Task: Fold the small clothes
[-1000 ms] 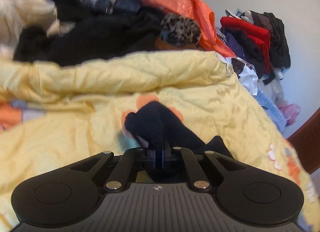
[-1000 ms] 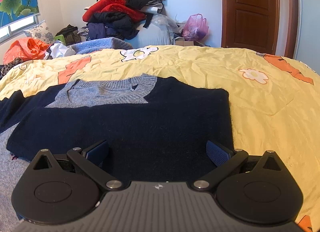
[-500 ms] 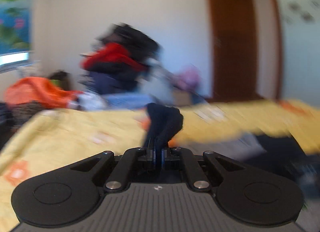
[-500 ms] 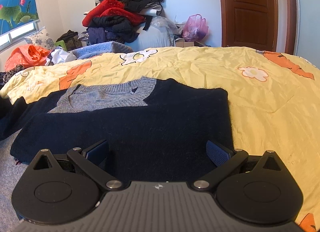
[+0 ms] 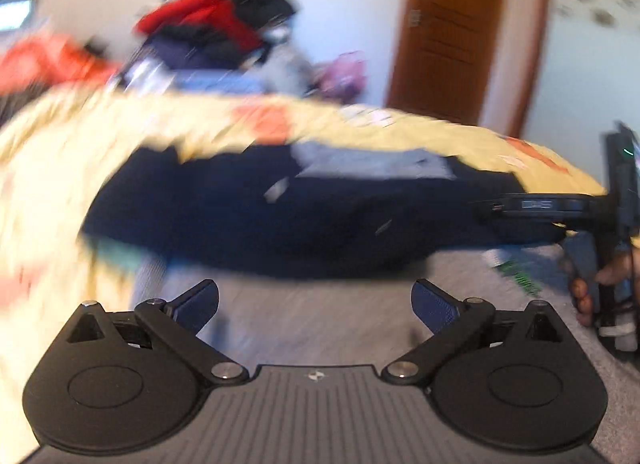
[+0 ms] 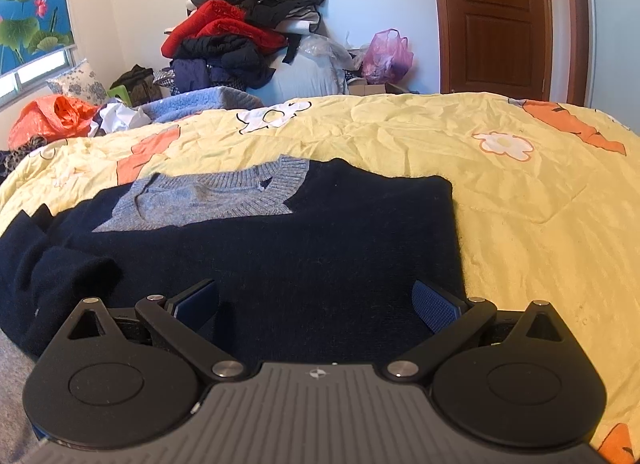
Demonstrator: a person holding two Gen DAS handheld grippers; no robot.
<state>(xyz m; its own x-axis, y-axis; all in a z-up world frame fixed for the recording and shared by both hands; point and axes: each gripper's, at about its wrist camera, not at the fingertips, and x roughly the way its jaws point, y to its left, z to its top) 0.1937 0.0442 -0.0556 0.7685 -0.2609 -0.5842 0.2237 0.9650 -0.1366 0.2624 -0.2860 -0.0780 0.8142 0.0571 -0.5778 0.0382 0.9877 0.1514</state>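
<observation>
A sweater (image 6: 280,248) lies flat on the bed cover (image 6: 540,204), its collar (image 6: 208,200) toward the far side and one sleeve (image 6: 52,272) folded in at the left. The right gripper (image 6: 316,304) hangs over the near part of the sweater, and the left gripper (image 5: 316,304) is over a second cloth (image 5: 320,320) just before the sweater's near edge. Behind the bed stands a heap of clothes (image 6: 240,32), with a plastic bag (image 6: 386,54) to its right, a door (image 6: 500,20) farther right, and a pillow (image 6: 78,82) far left.
</observation>
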